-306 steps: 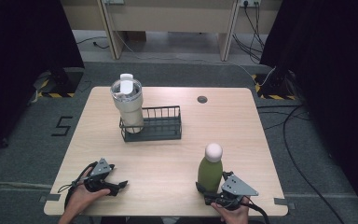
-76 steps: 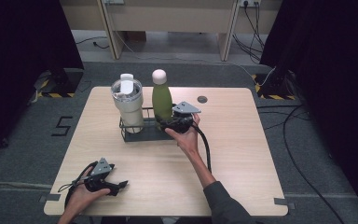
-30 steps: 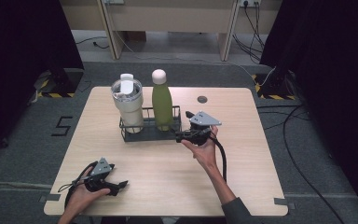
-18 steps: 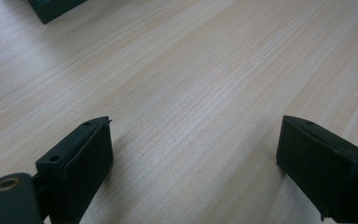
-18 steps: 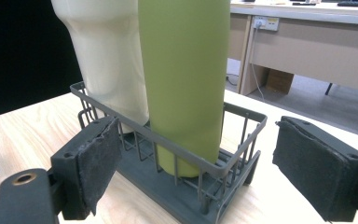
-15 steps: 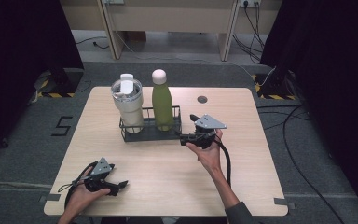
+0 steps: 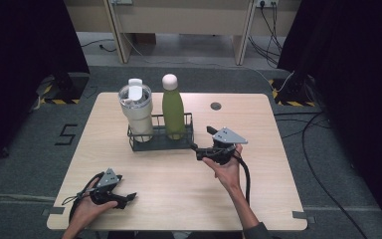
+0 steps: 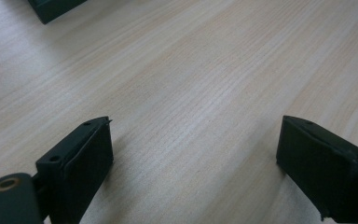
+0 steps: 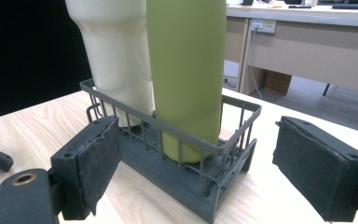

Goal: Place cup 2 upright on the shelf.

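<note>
Dark curtains and grey carpet surround a light wood table [image 7: 258, 199], where a dark wire basket [image 7: 160, 140] left of centre holds a cream tumbler [image 7: 137, 110] and a green bottle [image 7: 173, 107], both upright, side by side. Right gripper [image 7: 199, 148] sits just right of the basket, jaws wide apart, empty. Left gripper [image 7: 128, 197], lower left, rests gaping on bare wood.

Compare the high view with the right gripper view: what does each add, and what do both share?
High view alone: the left gripper resting open near the table's front edge, the bottle's white cap, and the tumbler's lid. Right gripper view alone: the right gripper with jaws wide apart and nothing between them, just short of the rack. Shared: the green bottle and cream tumbler upright in the wire rack.
</note>
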The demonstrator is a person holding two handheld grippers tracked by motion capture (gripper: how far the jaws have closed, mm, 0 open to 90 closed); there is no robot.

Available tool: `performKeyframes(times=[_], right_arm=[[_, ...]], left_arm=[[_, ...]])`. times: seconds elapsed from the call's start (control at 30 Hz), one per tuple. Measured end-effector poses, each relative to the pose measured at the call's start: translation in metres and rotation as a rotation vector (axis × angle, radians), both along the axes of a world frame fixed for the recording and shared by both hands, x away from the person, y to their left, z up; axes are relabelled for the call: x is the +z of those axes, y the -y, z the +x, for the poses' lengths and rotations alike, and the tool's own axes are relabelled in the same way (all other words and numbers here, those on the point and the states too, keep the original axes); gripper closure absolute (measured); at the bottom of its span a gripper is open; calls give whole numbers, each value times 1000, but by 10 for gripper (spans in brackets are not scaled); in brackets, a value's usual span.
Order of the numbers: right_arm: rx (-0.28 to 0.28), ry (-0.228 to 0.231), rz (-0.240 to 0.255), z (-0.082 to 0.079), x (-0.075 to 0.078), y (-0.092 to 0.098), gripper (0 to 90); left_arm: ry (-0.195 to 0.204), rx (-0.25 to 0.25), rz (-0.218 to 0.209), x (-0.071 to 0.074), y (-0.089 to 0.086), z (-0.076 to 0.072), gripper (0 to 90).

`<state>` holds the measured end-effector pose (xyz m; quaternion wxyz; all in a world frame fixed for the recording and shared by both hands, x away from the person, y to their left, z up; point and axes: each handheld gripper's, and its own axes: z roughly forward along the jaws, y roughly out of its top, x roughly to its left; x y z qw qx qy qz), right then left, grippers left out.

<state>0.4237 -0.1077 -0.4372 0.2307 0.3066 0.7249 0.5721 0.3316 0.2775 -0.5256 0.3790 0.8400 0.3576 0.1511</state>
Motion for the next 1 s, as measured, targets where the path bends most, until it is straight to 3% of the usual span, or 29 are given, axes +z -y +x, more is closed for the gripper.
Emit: performKeyframes(times=[1.0], right_arm=[[-6, -51, -50, -26, -20, 23, 150]], left_arm=[[-1, 0, -2, 0, 0, 0, 102]])
